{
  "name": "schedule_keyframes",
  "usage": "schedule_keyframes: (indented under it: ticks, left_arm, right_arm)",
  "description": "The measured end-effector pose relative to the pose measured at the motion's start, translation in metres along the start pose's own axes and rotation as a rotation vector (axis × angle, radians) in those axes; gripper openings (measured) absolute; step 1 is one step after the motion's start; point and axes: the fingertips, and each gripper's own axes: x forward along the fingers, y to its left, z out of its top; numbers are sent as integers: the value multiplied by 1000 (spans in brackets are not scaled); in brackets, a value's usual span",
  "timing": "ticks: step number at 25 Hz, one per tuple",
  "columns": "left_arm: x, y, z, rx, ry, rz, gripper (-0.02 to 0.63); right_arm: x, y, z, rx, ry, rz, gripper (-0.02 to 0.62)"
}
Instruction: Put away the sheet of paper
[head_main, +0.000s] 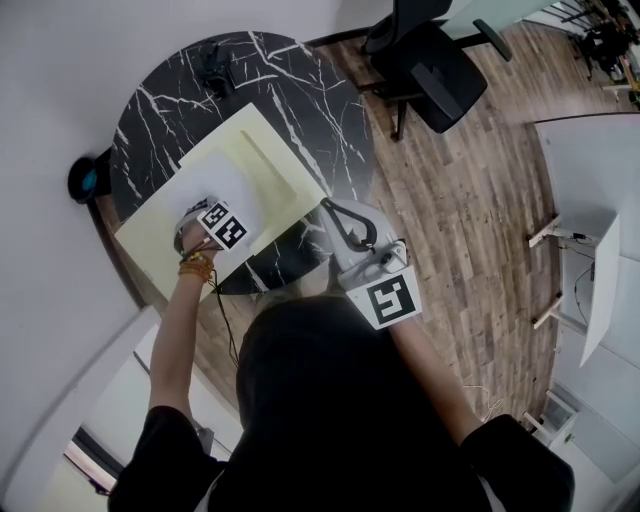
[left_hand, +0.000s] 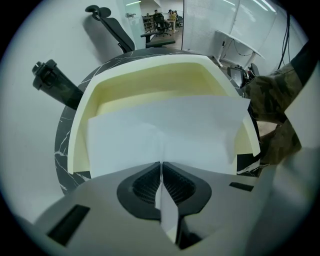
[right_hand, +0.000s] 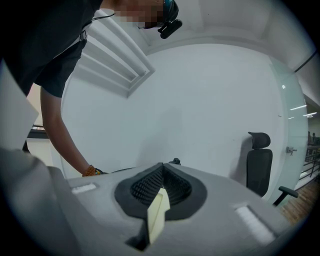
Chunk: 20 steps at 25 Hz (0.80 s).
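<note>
head view / table: round black marble table (head_main: 300, 90) at 11 o'clock in frame, office chair (head_main: 435, 65) at 1 o'clock.
head view / tray: cream document tray (head_main: 275, 165) lies on the table and covers most of its near half.
head view / paper: white sheet of paper (head_main: 215, 185) sits over the tray's 7 o'clock part, under the left gripper (head_main: 212, 222), which points straight down.
head view / right gripper: right gripper (head_main: 333, 212) is at the tray's 4 o'clock corner, tips against the tray edge.
left gripper view / jaws: left gripper (left_hand: 161, 167) has its jaws together, pinching the near edge of the sheet of paper (left_hand: 165, 130).
left gripper view / paper place: sheet fans out toward 12 o'clock above the well of the tray (left_hand: 150, 82). It isn't flat, and its 2 o'clock corner appears to ride over the side wall.
right gripper view / jaws: right gripper (right_hand: 161, 172) is closed on a thin cream strip (right_hand: 156, 212), likely the tray's edge. Plain wall beyond, the person's arm (right_hand: 60, 130) at 9 o'clock.
handling: my read is very light, limp and easy to crease, and it'll slide on the smooth tray.
grip point: mid-edge pinch as now, light pressure. Lower until the sheet lies inside the walls before opening.
</note>
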Motion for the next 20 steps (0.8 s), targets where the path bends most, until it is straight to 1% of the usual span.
schedule_keyframes:
  ticks: [3,8,10,13,17,20]
  left_arm:
    - [-1,2,13,-5,-11,-20,31]
    - [-4,0,37,-93,-69,-100,31]
    - [-2,1,42,-82,-65,-96,31]
    - [-5,3,53,-108,-80,-114,31]
    - [-3,9,66,-114,-80,-123,31]
    - [-1,12,76,-96,-72,-123,31]
  right_arm:
    - [-2,-5,-2,7,4,-8,0]
    - [-7,-12,-5,13,2,-25,0]
    - [-10,-17,-6,13,4,-32,0]
    - [-17,-25,-12,27,19,-46,0]
    - [-24,-36,-16,25,15,-62,0]
    - [-30,-44,-20,29,17,-73,0]
